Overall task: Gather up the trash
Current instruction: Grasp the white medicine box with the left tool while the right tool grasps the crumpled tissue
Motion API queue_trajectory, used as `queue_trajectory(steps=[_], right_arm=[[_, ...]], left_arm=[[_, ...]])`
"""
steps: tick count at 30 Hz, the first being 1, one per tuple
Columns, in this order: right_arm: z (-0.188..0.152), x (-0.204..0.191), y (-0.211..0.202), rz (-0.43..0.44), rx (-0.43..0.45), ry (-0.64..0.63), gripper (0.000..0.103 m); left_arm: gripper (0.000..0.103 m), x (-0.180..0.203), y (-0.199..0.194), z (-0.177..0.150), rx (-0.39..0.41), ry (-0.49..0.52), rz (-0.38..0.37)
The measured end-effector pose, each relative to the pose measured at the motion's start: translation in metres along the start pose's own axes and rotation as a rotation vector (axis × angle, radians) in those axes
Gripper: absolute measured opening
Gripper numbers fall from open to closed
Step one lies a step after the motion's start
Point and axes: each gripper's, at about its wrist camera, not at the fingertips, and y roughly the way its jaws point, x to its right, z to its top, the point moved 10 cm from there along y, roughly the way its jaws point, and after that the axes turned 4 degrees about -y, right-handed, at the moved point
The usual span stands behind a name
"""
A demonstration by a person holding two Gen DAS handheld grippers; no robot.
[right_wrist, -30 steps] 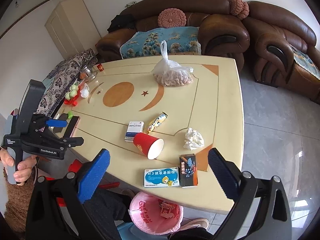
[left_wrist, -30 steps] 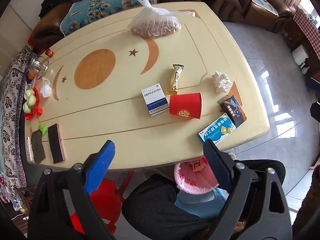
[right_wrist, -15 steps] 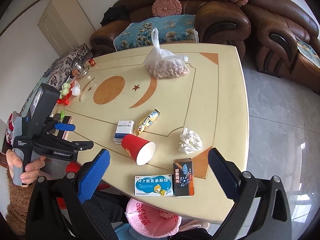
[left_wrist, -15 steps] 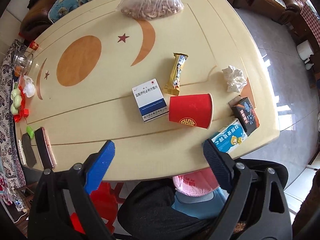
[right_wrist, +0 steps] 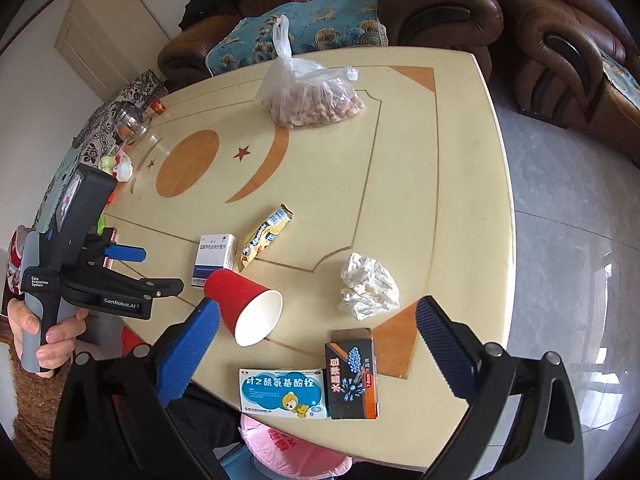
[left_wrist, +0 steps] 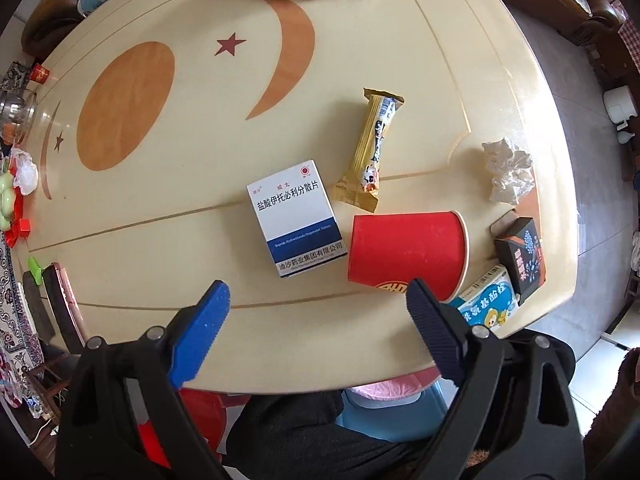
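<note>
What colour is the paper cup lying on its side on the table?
The paper cup is red outside, white inside, best seen in the right wrist view.

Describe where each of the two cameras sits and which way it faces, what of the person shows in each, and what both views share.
Left wrist: on the left gripper, looking almost straight down at the table near the white and blue box; dark-clothed lap below.
Right wrist: on the right gripper, tilted down across the table toward the sofa; the left hand shows.
Shared: red cup, snack wrapper, crumpled tissue, pink-lined bin.
</note>
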Motion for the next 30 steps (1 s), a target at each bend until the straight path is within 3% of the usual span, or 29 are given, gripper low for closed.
queue_trajectory(steps=[9, 17, 30], right_arm=[[0.002, 0.011, 0.061, -0.005, -0.094, 0.003, 0.096], [-0.004, 0.024, 0.109, -0.029, -0.168, 0.000, 0.096], [-0.015, 0.033, 0.151, -0.037, -0.236, 0.001, 0.096]], left_arm=[[0.087, -0.005, 0.043, 0.019, -0.075, -0.021, -0.022], [0.088, -0.017, 0.059, 0.038, -0.075, -0.064, -0.057], [0.088, -0.039, 0.095, 0.052, -0.121, -0.094, -0.066]])
